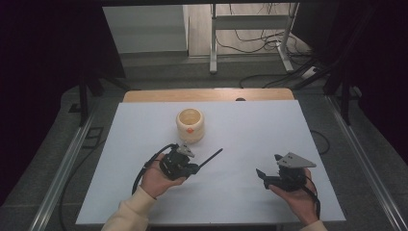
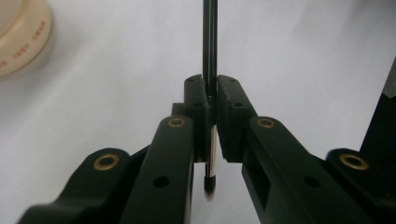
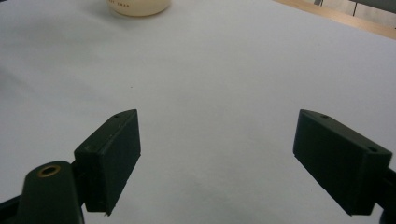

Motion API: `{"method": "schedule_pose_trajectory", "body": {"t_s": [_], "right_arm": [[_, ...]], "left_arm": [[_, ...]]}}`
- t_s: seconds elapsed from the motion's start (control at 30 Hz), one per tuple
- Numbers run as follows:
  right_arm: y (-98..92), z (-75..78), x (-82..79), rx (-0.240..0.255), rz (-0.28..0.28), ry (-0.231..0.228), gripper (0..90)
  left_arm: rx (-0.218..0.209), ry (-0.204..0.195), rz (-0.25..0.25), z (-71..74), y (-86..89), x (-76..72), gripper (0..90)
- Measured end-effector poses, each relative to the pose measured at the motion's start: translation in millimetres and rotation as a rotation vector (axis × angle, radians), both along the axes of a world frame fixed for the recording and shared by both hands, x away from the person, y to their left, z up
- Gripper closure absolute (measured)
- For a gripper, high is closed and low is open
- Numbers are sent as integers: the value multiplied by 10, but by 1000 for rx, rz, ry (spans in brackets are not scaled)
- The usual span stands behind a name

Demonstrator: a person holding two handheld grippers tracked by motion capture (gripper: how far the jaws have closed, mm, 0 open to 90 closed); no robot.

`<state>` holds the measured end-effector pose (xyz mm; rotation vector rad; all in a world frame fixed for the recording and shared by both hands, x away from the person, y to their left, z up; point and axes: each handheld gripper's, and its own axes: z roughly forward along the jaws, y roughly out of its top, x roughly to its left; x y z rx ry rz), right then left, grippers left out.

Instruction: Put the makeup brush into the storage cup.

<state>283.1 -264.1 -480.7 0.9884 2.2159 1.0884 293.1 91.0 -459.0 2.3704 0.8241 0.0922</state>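
Observation:
A thin black pen (image 1: 211, 158) sticks out to the upper right from my left gripper (image 1: 195, 168), which is shut on it just above the white table (image 1: 250, 130). In the left gripper view the pen (image 2: 209, 42) runs straight up between the closed pads of my left gripper (image 2: 212, 100), and its rounded end hangs below them. A cream pot (image 1: 190, 124) with an orange mark stands upright beyond that hand, and its rim shows as the cream pot (image 2: 21, 39) at the top left. My right gripper (image 1: 268, 166) is open over bare table at the right, seen as my right gripper (image 3: 217, 149) with nothing between its jaws.
The cream pot (image 3: 135, 5) sits at the top edge in the right gripper view. A wooden strip (image 1: 207, 95) runs along the table's far edge. Beyond it are a metal stand (image 1: 250, 29) and loose cables on the floor.

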Motion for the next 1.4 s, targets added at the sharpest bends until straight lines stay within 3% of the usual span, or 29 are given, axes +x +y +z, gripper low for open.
{"method": "schedule_pose_trajectory", "body": {"t_s": [0.37,0.67,1.4], "right_arm": [[170,49,7,-23,18,-19,128],[327,50,21,-71,51,-37,121],[525,71,40,-106,96,-54,121]], "left_arm": [[-2,-3,-25,17,-104,-2,837],[10,2,-40,-4,-174,7,836],[23,0,-58,3,-245,16,836]]}}
